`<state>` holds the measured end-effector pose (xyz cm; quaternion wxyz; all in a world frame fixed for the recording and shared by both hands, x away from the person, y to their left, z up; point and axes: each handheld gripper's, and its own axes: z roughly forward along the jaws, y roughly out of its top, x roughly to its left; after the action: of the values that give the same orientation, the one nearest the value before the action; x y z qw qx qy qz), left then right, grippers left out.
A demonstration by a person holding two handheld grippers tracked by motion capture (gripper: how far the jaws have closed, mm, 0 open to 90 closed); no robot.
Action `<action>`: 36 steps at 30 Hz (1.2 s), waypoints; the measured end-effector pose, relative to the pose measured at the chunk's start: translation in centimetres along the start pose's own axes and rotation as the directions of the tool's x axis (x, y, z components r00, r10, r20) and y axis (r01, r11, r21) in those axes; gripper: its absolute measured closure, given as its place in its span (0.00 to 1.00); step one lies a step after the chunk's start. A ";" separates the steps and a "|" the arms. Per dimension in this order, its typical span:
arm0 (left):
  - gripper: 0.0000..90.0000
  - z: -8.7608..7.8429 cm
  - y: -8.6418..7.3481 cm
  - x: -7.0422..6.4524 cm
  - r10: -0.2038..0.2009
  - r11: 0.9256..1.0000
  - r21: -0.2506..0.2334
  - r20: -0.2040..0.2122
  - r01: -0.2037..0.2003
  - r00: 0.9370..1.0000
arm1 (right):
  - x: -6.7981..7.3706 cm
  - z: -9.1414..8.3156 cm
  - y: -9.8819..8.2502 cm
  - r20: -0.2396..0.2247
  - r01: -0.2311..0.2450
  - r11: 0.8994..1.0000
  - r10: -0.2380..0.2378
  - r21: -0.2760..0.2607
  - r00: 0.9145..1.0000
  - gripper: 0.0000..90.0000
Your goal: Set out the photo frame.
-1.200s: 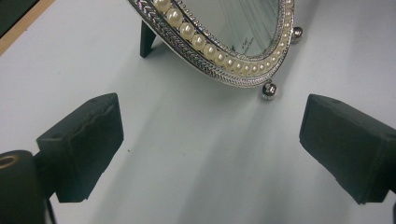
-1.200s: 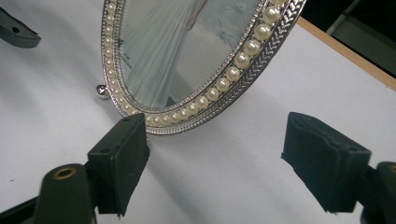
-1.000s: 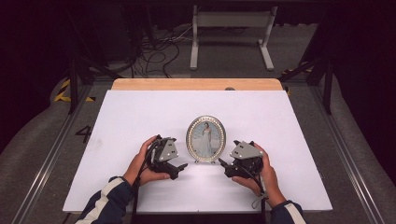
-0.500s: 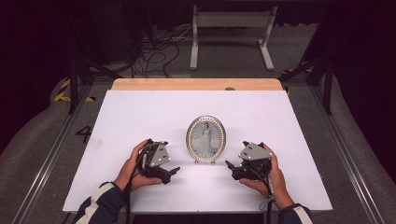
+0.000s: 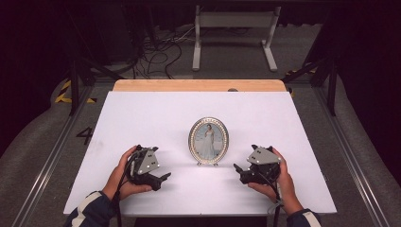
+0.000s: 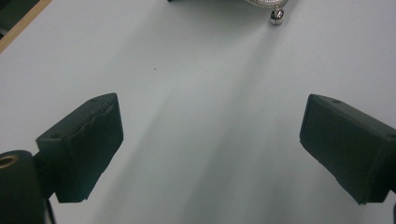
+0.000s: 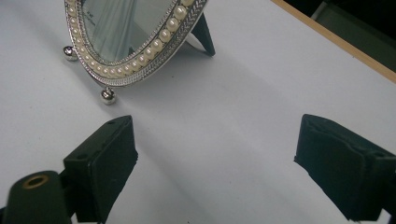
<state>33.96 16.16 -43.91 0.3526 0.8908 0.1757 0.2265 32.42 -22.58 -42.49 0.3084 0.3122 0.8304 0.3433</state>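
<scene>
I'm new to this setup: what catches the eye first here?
An oval picture frame edged with pearls stands upright mid-table on small silver ball feet. The left hand-held gripper and right hand-held gripper flank it, both open and apart from it, on the white table.

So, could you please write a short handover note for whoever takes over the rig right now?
Left gripper: open, holding nothing, low over the white table, left of the frame.
Right gripper: open, holding nothing, to the frame's right.
Oval picture frame: upright on its ball feet and rear stand, mid-table between the grippers, touched by neither.
Done: frame stands upright.
Left: probably nothing but moving clear; no grasp is in progress.
</scene>
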 end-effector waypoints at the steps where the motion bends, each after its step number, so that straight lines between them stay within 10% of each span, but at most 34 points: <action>1: 0.08 0.0 0.0 0.0 0.000 1.000 0.000 0.000 0.000 1.000 | 0.0 0.0 0.0 0.000 0.000 1.000 0.000 0.000 1.000 0.14; 36: 0.08 -5.3 -6.4 1.1 -0.145 0.988 -0.054 -0.060 0.142 0.988 | -1.7 -2.6 -3.6 0.050 -0.058 0.998 0.060 -0.035 0.997 0.15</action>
<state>31.14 23.97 -44.67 0.3844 0.8590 0.2448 0.2332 30.47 -26.87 -43.24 0.3243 0.3398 0.8070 0.3580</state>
